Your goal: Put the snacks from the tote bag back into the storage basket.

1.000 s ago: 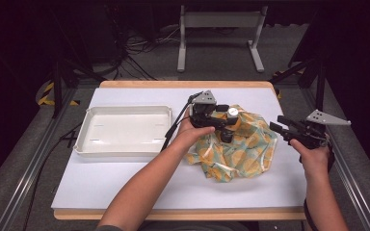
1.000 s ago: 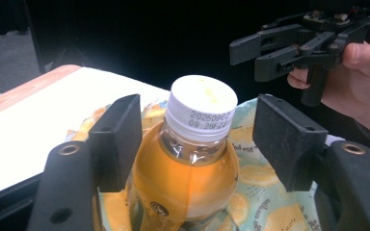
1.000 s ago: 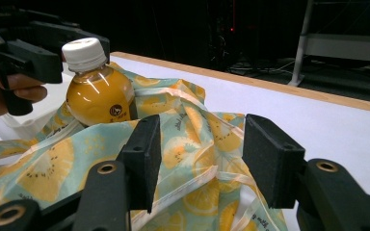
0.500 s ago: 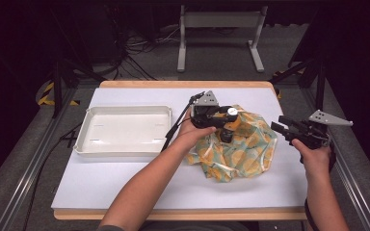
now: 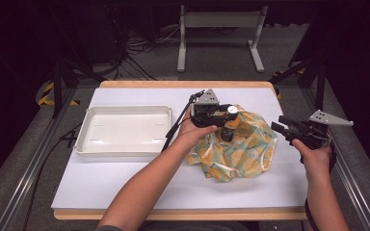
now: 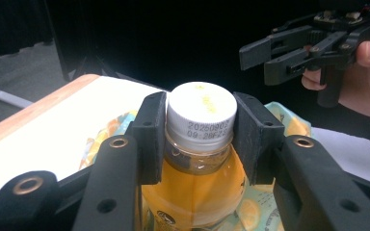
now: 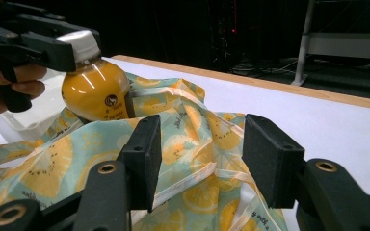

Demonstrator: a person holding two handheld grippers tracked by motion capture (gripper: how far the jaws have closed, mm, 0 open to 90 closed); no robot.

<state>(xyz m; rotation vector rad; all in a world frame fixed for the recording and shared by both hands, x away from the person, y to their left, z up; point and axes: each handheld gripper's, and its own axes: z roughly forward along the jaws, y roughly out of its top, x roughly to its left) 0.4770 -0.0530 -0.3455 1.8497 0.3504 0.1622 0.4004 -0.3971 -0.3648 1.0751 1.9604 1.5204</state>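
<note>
A small bottle of orange drink with a white cap hangs over a crumpled lemon-print cloth bag in the middle right of the table. My left gripper is shut on the bottle's neck just under the cap. In the right gripper view the bottle stands at upper left above the bag. My right gripper is open just beside the bag's right edge, with nothing between its jaws; from above this right gripper points left at the bag.
A white empty tray lies on the left half of the white table top. Black cable runs from the left gripper toward the tray. A metal stand is on the floor beyond the far edge.
The left gripper with the bottle has shifted slightly to the right over the bag. The right gripper has barely moved.
</note>
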